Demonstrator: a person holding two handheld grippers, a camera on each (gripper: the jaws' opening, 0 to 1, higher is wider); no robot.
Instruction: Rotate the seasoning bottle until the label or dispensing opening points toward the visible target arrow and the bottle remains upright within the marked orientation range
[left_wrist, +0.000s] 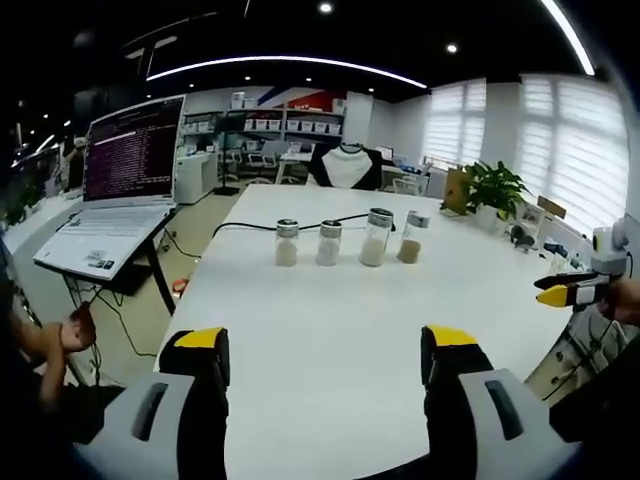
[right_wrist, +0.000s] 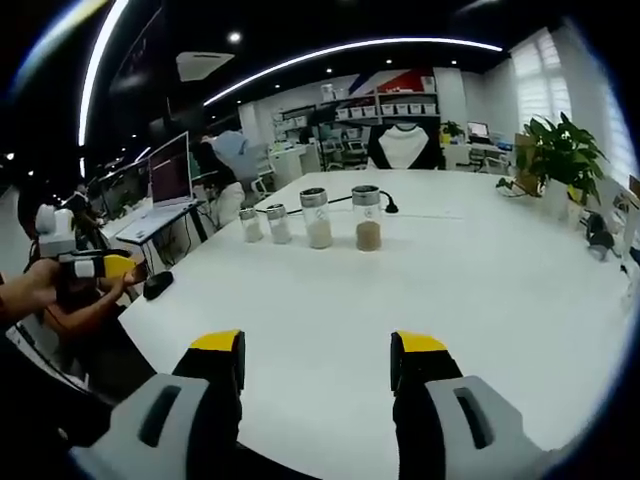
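Several glass seasoning bottles with silver caps stand upright in a row across the middle of the white table (left_wrist: 330, 330). The leftmost bottle (left_wrist: 287, 243) (right_wrist: 252, 225) holds pale powder. The rightmost bottle (left_wrist: 412, 237) (right_wrist: 367, 217) holds brown seasoning. Well short of the row, my left gripper (left_wrist: 325, 345) is open over the table with nothing between its yellow-tipped jaws. My right gripper (right_wrist: 318, 350) is open too and far from the bottles. It also enters the left gripper view at the right edge (left_wrist: 562, 290). The left gripper enters the right gripper view at the left edge (right_wrist: 100, 267).
A black cable (left_wrist: 300, 225) runs behind the bottles. An open laptop (left_wrist: 130, 170) sits on a stand off the table's left side. A potted plant (left_wrist: 495, 190) (right_wrist: 560, 155) and small items stand at the far right. A person's hand (left_wrist: 75, 330) is at the left.
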